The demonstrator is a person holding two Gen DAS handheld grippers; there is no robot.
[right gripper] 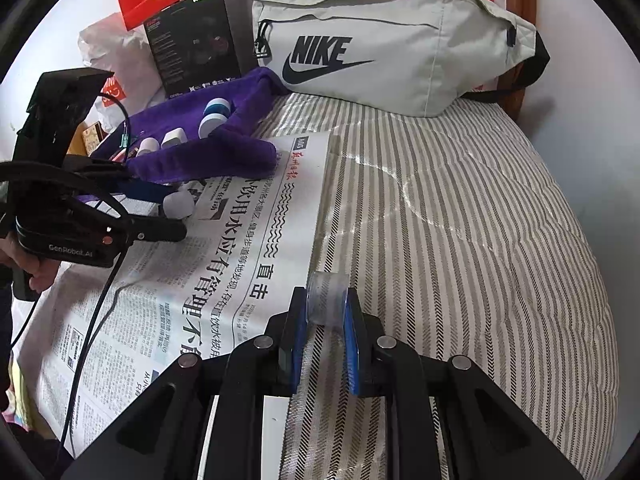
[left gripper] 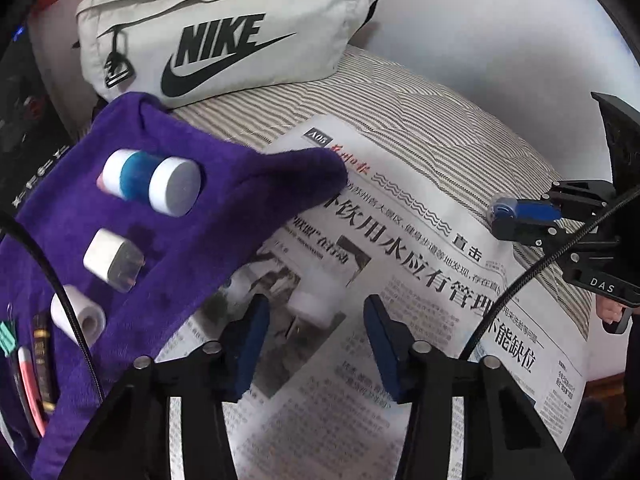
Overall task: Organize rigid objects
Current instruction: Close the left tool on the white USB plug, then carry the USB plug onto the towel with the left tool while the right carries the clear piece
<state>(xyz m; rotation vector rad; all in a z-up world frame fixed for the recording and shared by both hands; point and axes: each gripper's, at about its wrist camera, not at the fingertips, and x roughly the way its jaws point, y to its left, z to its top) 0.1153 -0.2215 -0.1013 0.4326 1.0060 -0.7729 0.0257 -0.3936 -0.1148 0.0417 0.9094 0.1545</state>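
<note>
Nearest my left camera, the left hand-held gripper sits with its blue pads partly open around a small white plug adapter lying on the newspaper; the pads aren't touching it yet, far as I can tell. It looks light, hard and a bit slick, so I'd pinch the flat sides of the body, not the prongs. My right hand-held gripper is clamped on a clear roll of tape over the striped bed; it's stiff enough, but thin and slippery. The sorted stuff sits on the purple towel at far left: a blue-and-white tub, a charger cube and a white roll.
</note>
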